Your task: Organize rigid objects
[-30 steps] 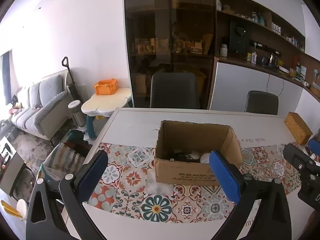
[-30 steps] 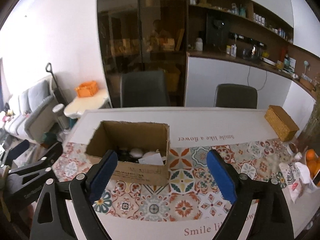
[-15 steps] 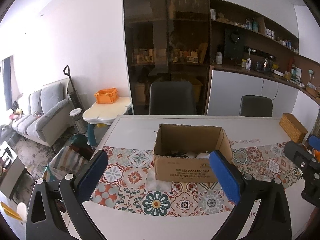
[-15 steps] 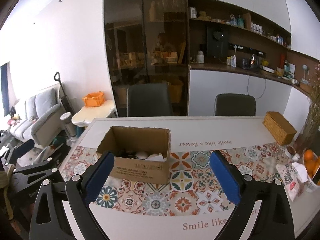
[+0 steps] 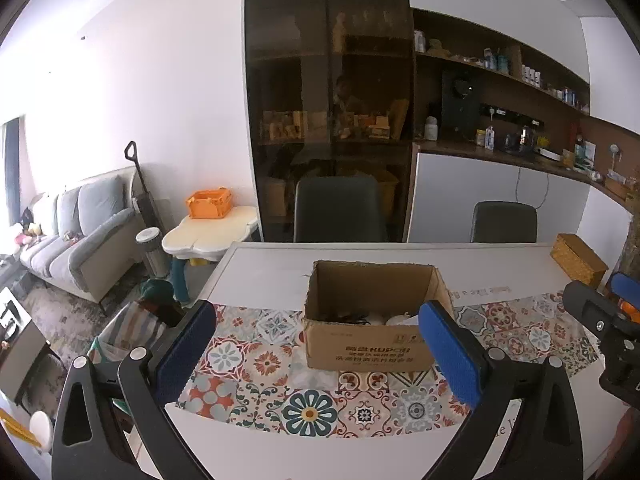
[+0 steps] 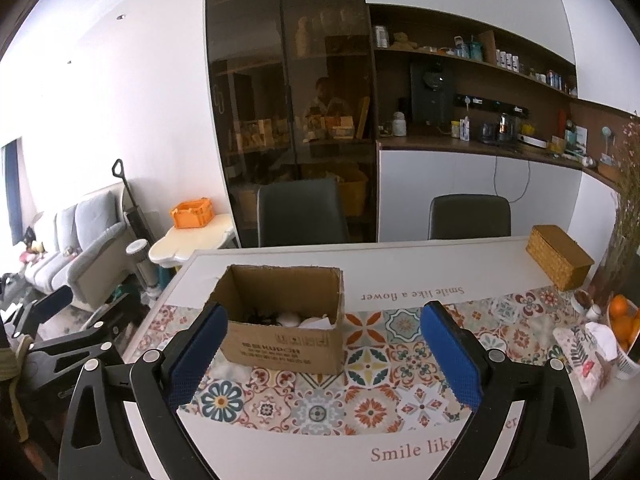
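Observation:
An open cardboard box point(image 5: 372, 344) stands on the patterned table runner in the middle of the table; it also shows in the right wrist view point(image 6: 286, 346). Inside lie dark cables and white objects point(image 6: 290, 319), mostly hidden by the box walls. My left gripper point(image 5: 316, 344) is open and empty, held back from the box above the table's near edge. My right gripper point(image 6: 320, 344) is open and empty, to the right of the box and also held back.
A woven box point(image 6: 558, 256) sits at the table's far right. A bowl of oranges point(image 6: 624, 324) and a patterned packet point(image 6: 580, 356) lie at the right edge. Two dark chairs point(image 5: 338, 208) stand behind the table. The other gripper shows at the right edge of the left wrist view point(image 5: 604, 320).
Both grippers have pulled back and risen from the box, so it looks smaller and farther. Both stay open.

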Demonstrator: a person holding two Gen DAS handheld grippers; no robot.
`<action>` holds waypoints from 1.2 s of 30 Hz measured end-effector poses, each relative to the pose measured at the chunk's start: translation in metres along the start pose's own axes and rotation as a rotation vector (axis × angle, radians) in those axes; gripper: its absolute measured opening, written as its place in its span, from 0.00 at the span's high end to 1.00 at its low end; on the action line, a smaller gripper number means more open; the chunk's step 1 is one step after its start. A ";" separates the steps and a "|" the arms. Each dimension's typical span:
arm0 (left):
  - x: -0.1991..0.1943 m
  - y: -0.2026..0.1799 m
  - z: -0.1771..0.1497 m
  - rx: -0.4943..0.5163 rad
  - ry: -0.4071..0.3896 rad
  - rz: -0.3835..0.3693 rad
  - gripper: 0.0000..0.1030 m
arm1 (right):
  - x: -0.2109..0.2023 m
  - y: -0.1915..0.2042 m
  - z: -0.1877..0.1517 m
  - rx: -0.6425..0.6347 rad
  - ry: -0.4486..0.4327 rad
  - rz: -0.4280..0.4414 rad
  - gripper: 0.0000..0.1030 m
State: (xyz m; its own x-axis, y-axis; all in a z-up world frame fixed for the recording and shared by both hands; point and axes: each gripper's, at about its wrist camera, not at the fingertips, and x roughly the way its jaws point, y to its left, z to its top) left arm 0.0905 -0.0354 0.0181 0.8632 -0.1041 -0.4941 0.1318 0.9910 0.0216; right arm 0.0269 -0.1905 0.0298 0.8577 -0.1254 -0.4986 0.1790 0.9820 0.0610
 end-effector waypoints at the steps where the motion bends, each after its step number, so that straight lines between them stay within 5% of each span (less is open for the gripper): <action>1: -0.001 0.000 0.000 -0.001 -0.005 -0.002 0.00 | 0.000 0.000 0.000 0.001 -0.001 0.000 0.06; 36: -0.007 -0.001 0.003 -0.006 -0.005 -0.015 0.00 | -0.006 -0.001 0.002 0.003 -0.017 0.000 0.06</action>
State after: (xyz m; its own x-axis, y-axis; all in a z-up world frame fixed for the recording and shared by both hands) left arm 0.0860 -0.0364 0.0244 0.8635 -0.1198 -0.4899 0.1423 0.9898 0.0088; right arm 0.0226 -0.1906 0.0349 0.8656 -0.1280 -0.4842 0.1808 0.9815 0.0638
